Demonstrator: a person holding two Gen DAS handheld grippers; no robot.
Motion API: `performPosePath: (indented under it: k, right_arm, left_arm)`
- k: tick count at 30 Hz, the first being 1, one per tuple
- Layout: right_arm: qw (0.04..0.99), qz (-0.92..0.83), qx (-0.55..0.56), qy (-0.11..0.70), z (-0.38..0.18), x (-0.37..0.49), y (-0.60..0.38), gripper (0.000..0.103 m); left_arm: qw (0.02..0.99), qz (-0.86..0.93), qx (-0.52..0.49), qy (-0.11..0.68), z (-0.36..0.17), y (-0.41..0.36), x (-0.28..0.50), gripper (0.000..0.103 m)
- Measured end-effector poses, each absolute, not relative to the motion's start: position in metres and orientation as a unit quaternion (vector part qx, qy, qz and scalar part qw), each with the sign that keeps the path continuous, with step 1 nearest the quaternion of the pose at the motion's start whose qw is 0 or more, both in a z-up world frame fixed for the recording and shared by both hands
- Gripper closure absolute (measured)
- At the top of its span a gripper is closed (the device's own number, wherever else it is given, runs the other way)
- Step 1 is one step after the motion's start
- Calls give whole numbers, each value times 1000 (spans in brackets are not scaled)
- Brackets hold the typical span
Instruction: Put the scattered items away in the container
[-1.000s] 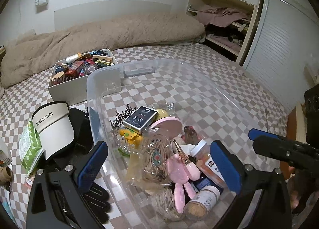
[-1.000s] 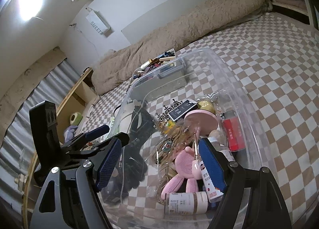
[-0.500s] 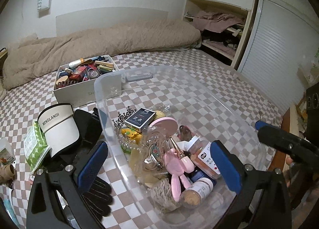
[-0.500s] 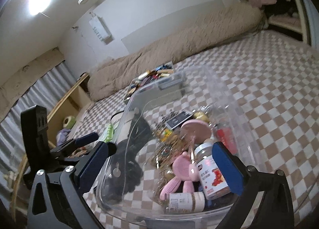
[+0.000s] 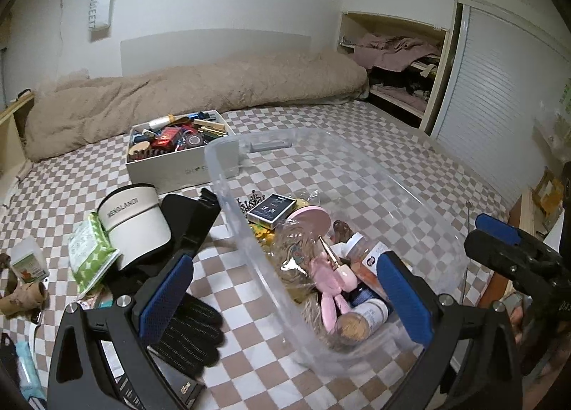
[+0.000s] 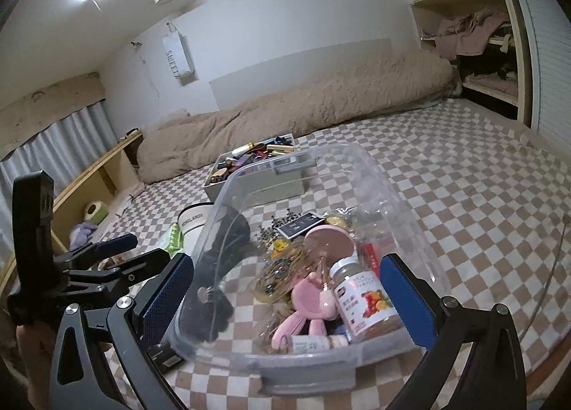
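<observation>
A clear plastic container stands on the checkered bed cover, holding a pink comb, a pink round case, a labelled jar, a dark card box and more. My left gripper is open and empty above its near left corner. My right gripper is open and empty above its near edge. Outside the container at the left lie a black glove, a white visor cap, a black bag and a green packet.
A white box full of small items stands behind the container. A rolled beige duvet lies along the far wall. An open closet and a slatted door are at the right. A low wooden shelf runs along the left.
Both grippers have pulled back and risen from the container, so more of the room shows. Both stayed open and empty.
</observation>
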State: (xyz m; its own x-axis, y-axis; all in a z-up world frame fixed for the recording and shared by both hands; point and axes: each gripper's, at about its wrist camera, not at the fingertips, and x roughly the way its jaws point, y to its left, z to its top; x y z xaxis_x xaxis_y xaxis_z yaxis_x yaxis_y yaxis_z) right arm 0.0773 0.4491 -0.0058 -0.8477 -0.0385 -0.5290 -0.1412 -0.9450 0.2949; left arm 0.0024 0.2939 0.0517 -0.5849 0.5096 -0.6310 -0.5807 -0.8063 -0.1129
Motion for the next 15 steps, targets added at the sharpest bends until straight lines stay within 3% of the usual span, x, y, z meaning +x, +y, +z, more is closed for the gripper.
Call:
performPosePath:
  k: [15]
  right_arm:
    - [56, 961, -253, 96, 2, 128, 399, 0]
  left_arm:
    - [300, 905, -299, 49, 69, 235, 62, 0]
